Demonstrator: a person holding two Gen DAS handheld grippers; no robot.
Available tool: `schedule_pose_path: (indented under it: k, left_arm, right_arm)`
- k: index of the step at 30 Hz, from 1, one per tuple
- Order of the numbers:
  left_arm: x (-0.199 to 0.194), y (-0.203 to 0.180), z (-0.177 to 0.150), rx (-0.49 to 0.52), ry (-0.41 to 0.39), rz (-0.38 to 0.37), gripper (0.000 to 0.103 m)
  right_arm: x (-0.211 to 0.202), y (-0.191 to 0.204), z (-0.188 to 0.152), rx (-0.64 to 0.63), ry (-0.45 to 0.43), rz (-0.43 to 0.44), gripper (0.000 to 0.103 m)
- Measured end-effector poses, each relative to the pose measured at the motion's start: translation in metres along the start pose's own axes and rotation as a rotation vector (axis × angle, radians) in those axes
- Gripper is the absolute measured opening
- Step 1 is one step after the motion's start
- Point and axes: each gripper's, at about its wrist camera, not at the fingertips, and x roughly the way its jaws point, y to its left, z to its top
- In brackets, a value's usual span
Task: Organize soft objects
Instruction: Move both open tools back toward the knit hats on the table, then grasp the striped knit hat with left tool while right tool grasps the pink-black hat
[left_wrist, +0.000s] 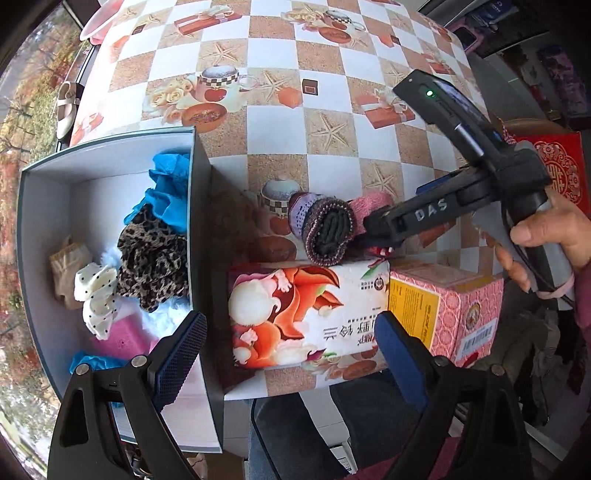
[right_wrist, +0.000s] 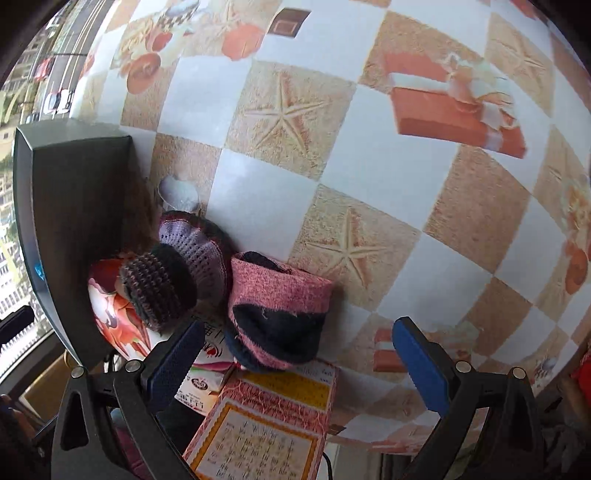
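Blue-padded fingers of the right gripper stand wide apart, empty, just above the pink knitted roll, which lies beside the purple knitted roll, both right of the grey storage box (already holding soft pieces). Straddling the pink roll squarely before closing should suit best. Equally spread and empty, the left gripper hovers beside that box.

Black-framed left gripper, blue textured pads, silver screws. Right gripper is black too, white "DAS" lettering, a green light glowing, a maroon sleeve behind.
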Motion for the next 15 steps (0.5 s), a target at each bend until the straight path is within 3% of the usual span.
schedule_pose_path:
  k: [3, 5, 9, 15]
  left_arm:
    - [0.016, -0.011, 0.015, -0.003, 0.019, 0.026, 0.094]
    - [0.028, -0.021, 0.026, 0.006, 0.033, 0.023, 0.094]
    - [0.062, -0.04, 0.052, 0.049, 0.093, 0.058, 0.094]
    - [0.101, -0.045, 0.077, 0.039, 0.198, 0.036, 0.094]
  right_arm:
    - [0.018, 0.0, 0.0, -0.05, 0.014, -0.105, 0.102]
    - [0.016, -0.012, -0.007, -0.022, -0.039, -0.195, 0.102]
    - [0.002, -0.071, -0.031, 0.158, -0.122, -0.173, 0.102]
    - [-0.011, -0.148, -0.078, 0.367, -0.191, -0.132, 0.102]
